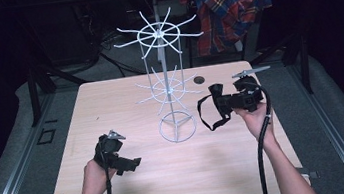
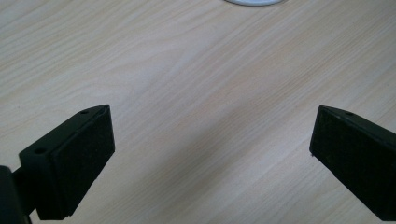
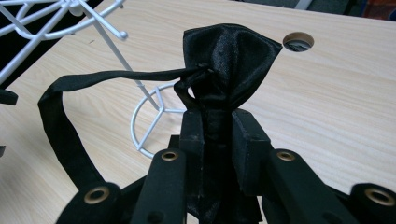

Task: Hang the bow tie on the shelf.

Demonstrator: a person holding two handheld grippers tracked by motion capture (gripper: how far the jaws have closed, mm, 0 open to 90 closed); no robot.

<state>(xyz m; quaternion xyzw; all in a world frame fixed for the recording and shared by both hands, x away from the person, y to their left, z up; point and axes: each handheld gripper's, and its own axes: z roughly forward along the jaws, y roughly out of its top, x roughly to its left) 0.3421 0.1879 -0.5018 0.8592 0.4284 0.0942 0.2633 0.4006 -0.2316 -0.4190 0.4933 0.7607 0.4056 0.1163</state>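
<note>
Right gripper pinches a black bow tie beside the white wire rack; left gripper idle.

Left gripper (image 1: 129,164), jaws spread and empty, is held low over the table (image 1: 220,171) left of the rack (image 1: 170,84), hand gripping from behind. Right gripper (image 3: 218,128), level and aimed at the rack from its right, is clamped on the bow tie (image 3: 227,60). Risk: the dangling strap (image 3: 63,126) may snag a rack prong and tip the light rack; the satin may slip from the pinch.
</note>
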